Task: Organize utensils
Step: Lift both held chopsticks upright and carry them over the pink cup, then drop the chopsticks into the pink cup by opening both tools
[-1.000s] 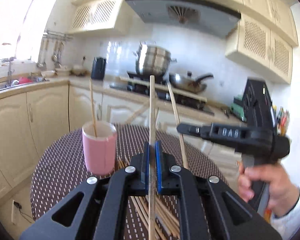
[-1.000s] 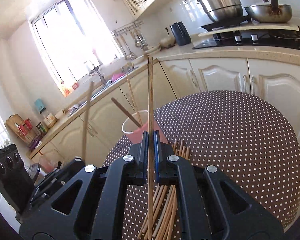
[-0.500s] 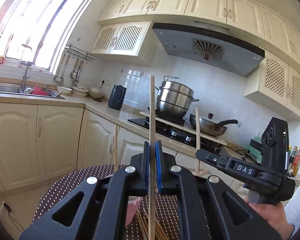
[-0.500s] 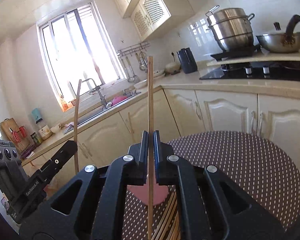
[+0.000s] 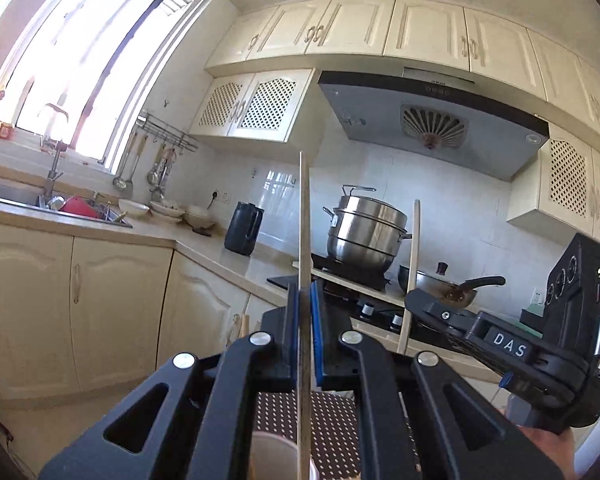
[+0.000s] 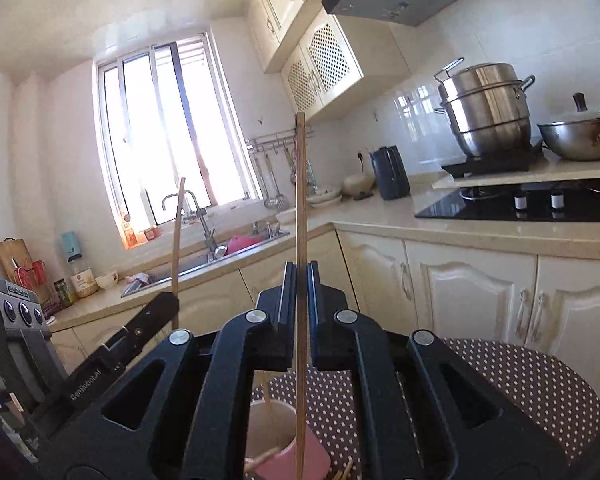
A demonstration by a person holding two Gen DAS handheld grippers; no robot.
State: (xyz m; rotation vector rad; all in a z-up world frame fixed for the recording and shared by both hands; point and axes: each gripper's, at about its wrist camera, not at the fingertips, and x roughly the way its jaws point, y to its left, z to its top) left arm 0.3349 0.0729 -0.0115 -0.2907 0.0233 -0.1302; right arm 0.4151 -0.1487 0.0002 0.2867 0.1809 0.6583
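My left gripper (image 5: pixel 305 292) is shut on an upright wooden chopstick (image 5: pixel 303 216), whose lower end hangs above the pink cup (image 5: pixel 272 454) at the bottom of the left wrist view. My right gripper (image 6: pixel 299 274) is shut on another upright chopstick (image 6: pixel 300 184); its lower tip hangs over the pink cup (image 6: pixel 296 462), which has chopsticks inside. Each gripper shows in the other's view: the right gripper (image 5: pixel 414 300) at right with its chopstick (image 5: pixel 412 256), the left gripper (image 6: pixel 168 304) at left with its chopstick (image 6: pixel 177 232). Loose chopsticks (image 6: pixel 342 472) lie beside the cup.
The cup stands on a round table with a brown dotted cloth (image 6: pixel 540 384). Behind are cream cabinets (image 5: pixel 112 300), a sink (image 6: pixel 220 256), a kettle (image 5: pixel 244 228), a steel steamer pot (image 5: pixel 364 232) and a wok (image 6: pixel 580 136) on the stove. A hand (image 5: pixel 548 452) holds the right gripper.
Both grippers have risen with their chopsticks and tilted up to level. The table and cup have slid to the bottom of both views; more of the kitchen wall shows.
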